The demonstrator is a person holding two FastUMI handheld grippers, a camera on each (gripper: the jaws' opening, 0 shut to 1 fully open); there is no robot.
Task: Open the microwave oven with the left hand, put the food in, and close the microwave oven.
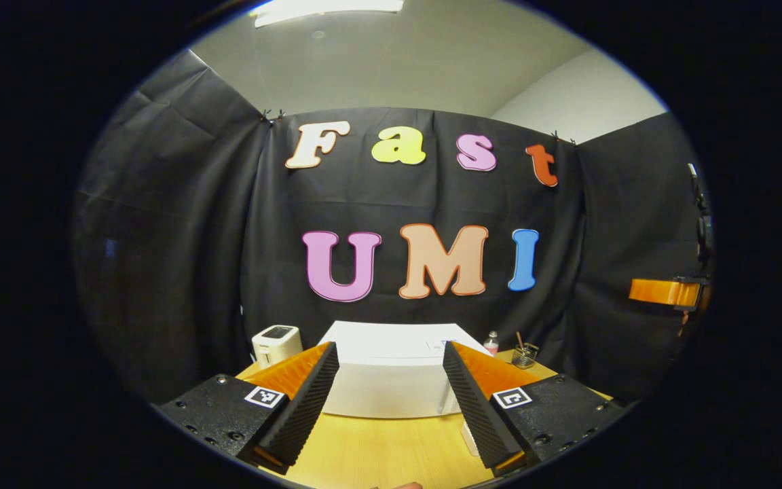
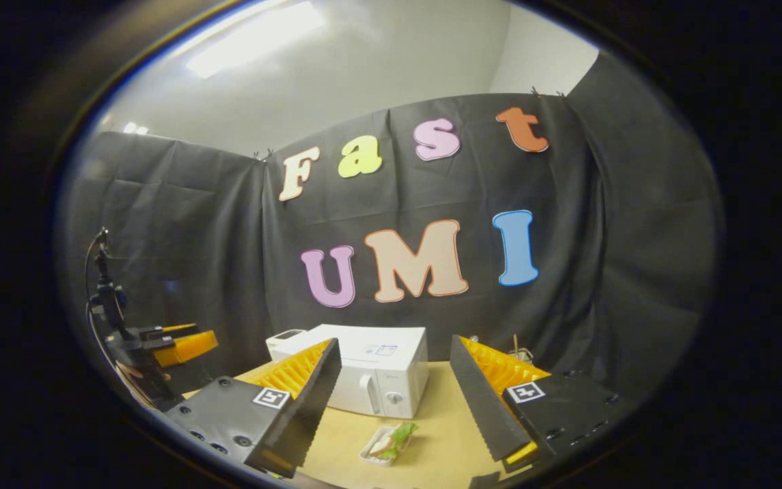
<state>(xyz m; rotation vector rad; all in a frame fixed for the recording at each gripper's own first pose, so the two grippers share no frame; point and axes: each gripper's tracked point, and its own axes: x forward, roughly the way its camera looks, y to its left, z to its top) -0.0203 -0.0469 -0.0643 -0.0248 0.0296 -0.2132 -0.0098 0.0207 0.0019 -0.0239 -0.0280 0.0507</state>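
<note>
In the left gripper view we see the left hand-held gripper (image 1: 391, 401) at six o'clock, its two fingers spread wide apart with nothing between them, hanging over the yellow wooden table (image 1: 377, 451). Beyond the fingertips, at the centre of that view, stands the white microwave oven (image 1: 391, 380) with its door closed; its handle runs down the front toward the right finger. At about ten o'clock of the microwave sits a small white device (image 1: 275, 344), and at about two o'clock of it we make out a small bottle (image 1: 492, 343) and a wire holder (image 1: 525, 354) with something thin standing in it, all near the black cloth wall. At three o'clock, far off at the edge, an orange part of the right hand-held gripper (image 1: 666, 292) shows. In the right gripper view the right hand-held gripper (image 2: 394, 407) also has its fingers parted and holds nothing. Just ahead of them, at six o'clock, the food (image 2: 391, 441) lies in a small clear tray on the table, something green and pale, well short of the microwave and apart from both fingers. The microwave stands behind it at twelve o'clock, turned so that its handle and dial face us. At nine o'clock we see the other gripper held up with a hand behind it.
</note>
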